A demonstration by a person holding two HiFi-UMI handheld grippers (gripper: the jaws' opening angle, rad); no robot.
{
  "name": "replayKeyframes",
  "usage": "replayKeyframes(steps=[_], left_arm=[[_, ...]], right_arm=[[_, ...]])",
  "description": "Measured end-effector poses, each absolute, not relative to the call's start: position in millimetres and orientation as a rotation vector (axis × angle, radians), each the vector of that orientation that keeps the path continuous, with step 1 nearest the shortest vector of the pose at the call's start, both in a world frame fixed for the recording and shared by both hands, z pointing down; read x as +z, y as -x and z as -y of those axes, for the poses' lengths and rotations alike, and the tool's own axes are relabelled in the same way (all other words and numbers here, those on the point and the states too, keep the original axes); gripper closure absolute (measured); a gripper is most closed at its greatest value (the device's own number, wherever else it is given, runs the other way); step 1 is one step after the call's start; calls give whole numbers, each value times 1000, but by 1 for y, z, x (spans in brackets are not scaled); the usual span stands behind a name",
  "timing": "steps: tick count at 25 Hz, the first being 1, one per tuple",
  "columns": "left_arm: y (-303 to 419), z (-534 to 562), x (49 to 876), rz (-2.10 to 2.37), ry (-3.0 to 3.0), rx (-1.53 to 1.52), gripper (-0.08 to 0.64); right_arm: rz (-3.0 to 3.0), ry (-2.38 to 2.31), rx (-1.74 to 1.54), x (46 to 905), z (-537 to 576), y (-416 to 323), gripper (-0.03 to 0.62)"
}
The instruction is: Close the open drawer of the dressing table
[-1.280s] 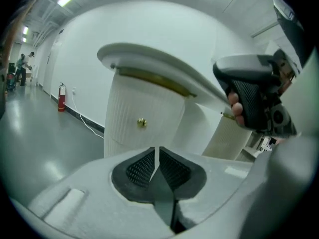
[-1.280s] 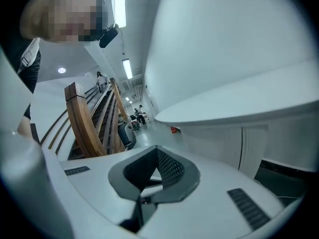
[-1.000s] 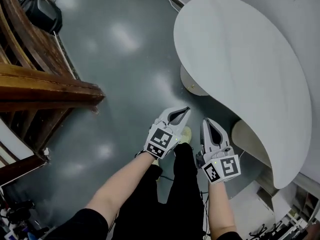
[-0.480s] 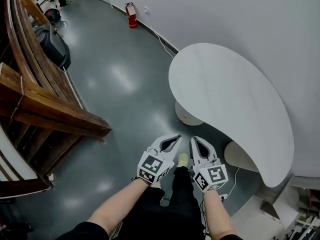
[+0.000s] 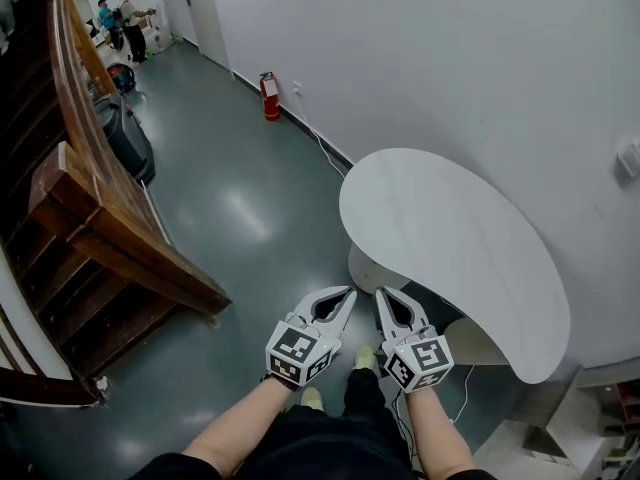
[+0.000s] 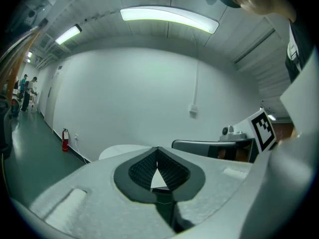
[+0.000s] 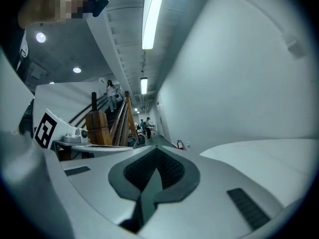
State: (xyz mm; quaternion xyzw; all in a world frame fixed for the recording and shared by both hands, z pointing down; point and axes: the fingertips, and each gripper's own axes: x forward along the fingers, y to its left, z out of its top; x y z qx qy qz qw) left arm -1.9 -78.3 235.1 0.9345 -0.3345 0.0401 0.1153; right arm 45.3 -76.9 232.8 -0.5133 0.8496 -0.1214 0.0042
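The dressing table (image 5: 450, 238) has a white kidney-shaped top and stands against the white wall at the right. Under its near edge shows a rounded white body (image 5: 487, 344); no drawer front can be made out from here. My left gripper (image 5: 349, 291) and right gripper (image 5: 380, 293) are held side by side over the floor, just short of the table's near edge, both pointing towards it. Both are shut with nothing between the jaws. In the left gripper view the left gripper (image 6: 157, 148) has the table top (image 6: 119, 151) behind it. The right gripper (image 7: 156, 150) has the top (image 7: 269, 158) at its right.
A wooden staircase (image 5: 110, 238) runs along the left. A red fire extinguisher (image 5: 271, 96) stands at the wall's foot, with a cable (image 5: 325, 148) along the skirting. People (image 5: 130, 18) stand far down the hallway. A dark bag (image 5: 125, 138) sits by the stairs.
Both grippers have risen together, still shut and side by side. The head view has tilted up, so more of the wall, hallway and whole table top shows.
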Motion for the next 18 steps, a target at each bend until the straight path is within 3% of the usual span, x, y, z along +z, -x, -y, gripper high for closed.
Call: replayKeyframes(steps=[9,18], left_arm=[[14,61,183,1032,-2796,49,549],[26,55,180,1084,-2774,34,549]], right_arm=[[-2664,1562,-257,179,58,-28,578],[-2671,1539,-241,172,54,-21,578]])
